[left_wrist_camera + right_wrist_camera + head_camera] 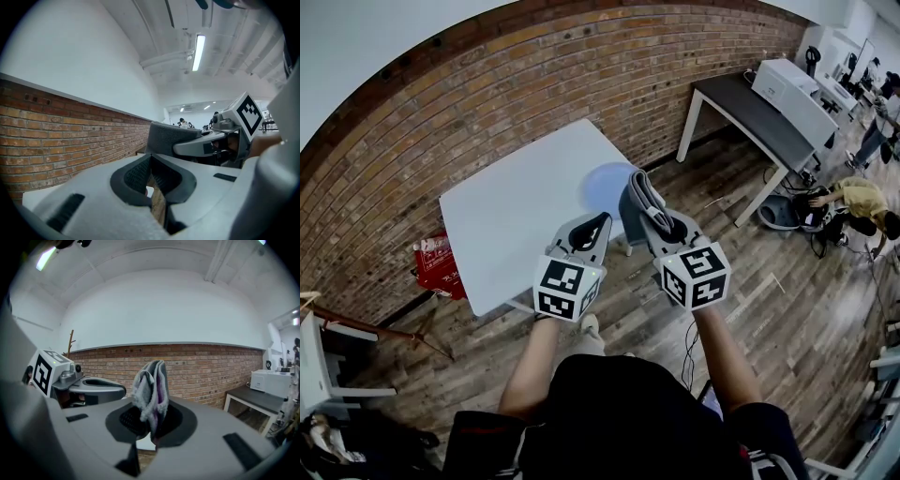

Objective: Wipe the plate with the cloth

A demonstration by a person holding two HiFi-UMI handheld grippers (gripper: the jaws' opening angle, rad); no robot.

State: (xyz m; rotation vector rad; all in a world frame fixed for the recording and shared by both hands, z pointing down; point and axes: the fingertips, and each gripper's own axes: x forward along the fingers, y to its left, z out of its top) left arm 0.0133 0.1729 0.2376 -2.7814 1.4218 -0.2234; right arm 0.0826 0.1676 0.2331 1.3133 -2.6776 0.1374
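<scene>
We stand short of surface (520,211). Our right gripper (150,423): fingers clamped on folded cloth (151,387), which stands upright. Our left gripper (152,180): fingers together, empty. Blue plate (606,184) lies near surface's corner, unbraced. Risks as we judge: wipe shoves plate off edge; bunched cloth lets bare fingertips scrape it.

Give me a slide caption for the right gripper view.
Right gripper shut on a folded grey fluffy cloth, left gripper alongside, red brick wall behind.
</scene>
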